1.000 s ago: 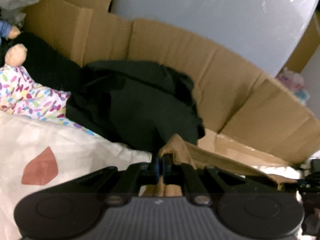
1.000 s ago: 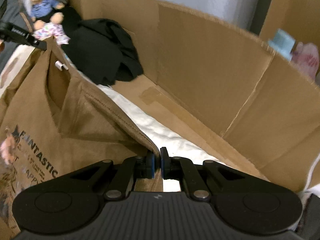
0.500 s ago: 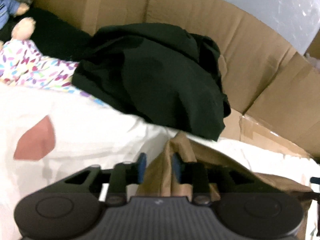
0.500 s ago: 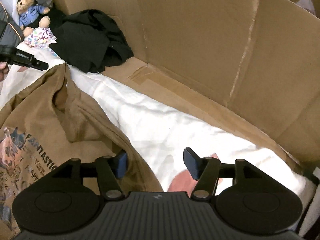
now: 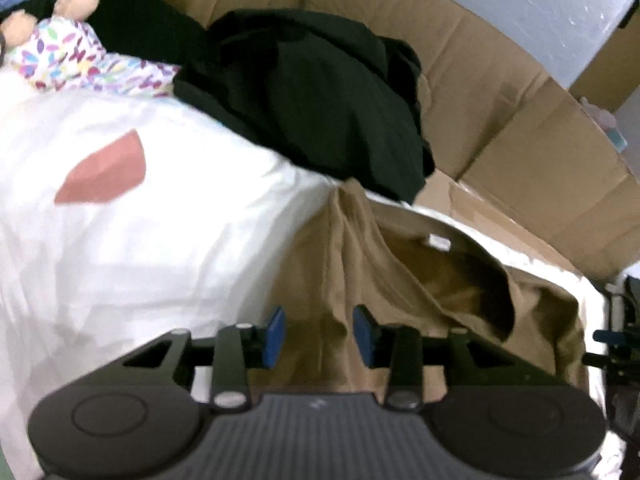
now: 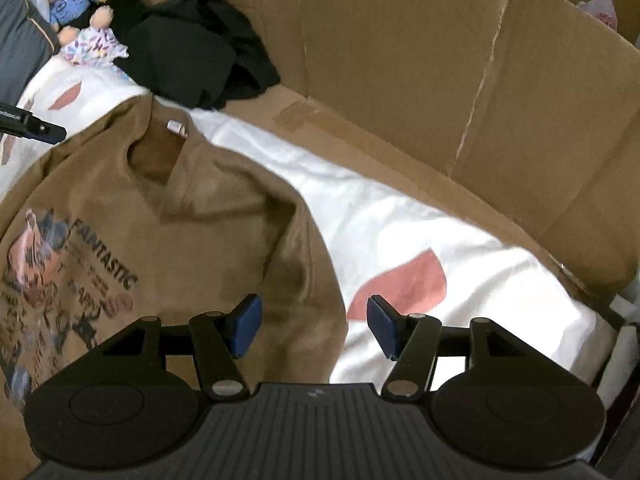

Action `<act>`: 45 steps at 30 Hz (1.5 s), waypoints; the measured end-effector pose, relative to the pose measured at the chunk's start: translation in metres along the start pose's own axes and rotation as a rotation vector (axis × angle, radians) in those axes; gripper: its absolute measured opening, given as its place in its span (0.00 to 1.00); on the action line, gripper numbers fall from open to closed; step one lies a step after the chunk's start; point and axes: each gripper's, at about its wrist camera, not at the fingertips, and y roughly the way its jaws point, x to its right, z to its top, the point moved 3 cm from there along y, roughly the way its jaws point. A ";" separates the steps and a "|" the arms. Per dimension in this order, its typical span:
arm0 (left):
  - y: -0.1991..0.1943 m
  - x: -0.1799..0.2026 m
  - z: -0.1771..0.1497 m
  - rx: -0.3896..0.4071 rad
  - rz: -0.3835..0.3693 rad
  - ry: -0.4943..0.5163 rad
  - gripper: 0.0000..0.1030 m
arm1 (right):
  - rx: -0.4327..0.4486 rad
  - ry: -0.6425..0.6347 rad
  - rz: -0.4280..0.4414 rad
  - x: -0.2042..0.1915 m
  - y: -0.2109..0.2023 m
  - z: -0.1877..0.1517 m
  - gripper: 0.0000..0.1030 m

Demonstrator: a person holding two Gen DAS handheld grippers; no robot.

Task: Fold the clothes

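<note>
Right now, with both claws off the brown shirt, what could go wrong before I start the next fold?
1. The brown shirt lies rumpled, ridged at the shoulder by the left claw, whose jaws are opening over it; folding now may lock creases in.
2. The black garment sits close behind the collar and could be dragged along.
3. The open right claw straddles the shirt edge and the white sheet; it could pinch both.

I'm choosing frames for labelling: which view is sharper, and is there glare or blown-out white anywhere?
Right wrist view: fairly sharp, the print on the brown T-shirt partly readable; fisheye bends the cardboard wall. Left wrist view: motion-blurred, white sheet overexposed, black garment nearly featureless, specular flecks at top right.
</note>
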 end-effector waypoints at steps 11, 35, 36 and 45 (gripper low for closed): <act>0.011 -0.009 -0.011 -0.047 0.073 0.041 0.10 | 0.023 0.155 0.009 0.008 0.007 -0.013 0.61; -0.011 -0.063 0.069 0.071 0.387 0.209 0.07 | 0.030 0.074 -0.243 0.039 0.030 0.037 0.09; -0.011 -0.063 0.072 0.079 0.391 0.228 0.07 | 0.027 0.077 -0.250 0.041 0.034 0.039 0.09; 0.012 -0.058 0.099 0.099 0.460 0.288 0.07 | 0.040 0.071 -0.317 0.045 0.061 0.064 0.10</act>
